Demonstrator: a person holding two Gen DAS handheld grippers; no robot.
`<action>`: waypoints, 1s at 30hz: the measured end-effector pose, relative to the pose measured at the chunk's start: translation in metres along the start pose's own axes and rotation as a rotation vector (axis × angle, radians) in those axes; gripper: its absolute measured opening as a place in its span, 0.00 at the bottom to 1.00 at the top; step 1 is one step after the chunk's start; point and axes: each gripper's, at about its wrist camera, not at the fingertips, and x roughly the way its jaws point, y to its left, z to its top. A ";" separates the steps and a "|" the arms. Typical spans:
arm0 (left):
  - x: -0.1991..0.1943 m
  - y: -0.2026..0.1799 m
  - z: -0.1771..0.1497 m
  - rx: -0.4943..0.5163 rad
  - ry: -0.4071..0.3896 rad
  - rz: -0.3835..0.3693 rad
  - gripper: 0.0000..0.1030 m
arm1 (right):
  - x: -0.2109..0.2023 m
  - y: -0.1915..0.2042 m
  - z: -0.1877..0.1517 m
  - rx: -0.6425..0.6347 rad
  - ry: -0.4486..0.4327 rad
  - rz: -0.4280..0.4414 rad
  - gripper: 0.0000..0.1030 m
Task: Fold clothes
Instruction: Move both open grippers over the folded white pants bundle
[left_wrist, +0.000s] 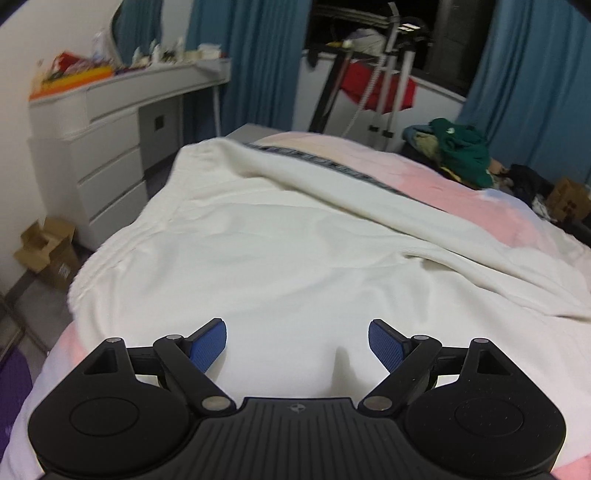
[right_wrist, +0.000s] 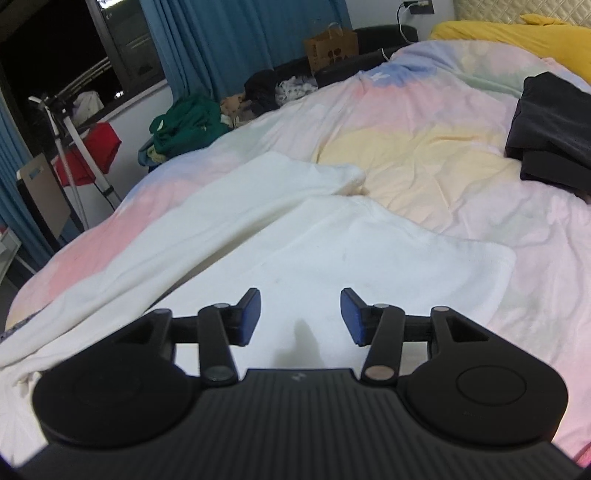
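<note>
The left gripper, seen along the lower edge of the left wrist frame, is built of matte black plastic: a ribbed central plate stamped with a small round emblem, flanked by two round housings with shallow circular recesses. Black linkage bars are pinned with silver rivet heads, and triangular cut-outs are set in the outer arms. The right gripper is made the same way, and blue textured pads are fitted to the fingertips of both.
</note>
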 end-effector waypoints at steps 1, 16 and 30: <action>0.000 0.007 0.003 -0.014 0.015 0.006 0.83 | -0.001 0.001 0.000 -0.006 -0.006 -0.008 0.49; -0.005 0.106 0.023 -0.205 0.154 0.175 0.83 | -0.015 0.019 -0.001 -0.132 -0.096 -0.051 0.49; -0.019 0.177 -0.016 -0.688 0.275 0.035 0.83 | -0.035 -0.084 0.001 0.384 -0.185 -0.207 0.49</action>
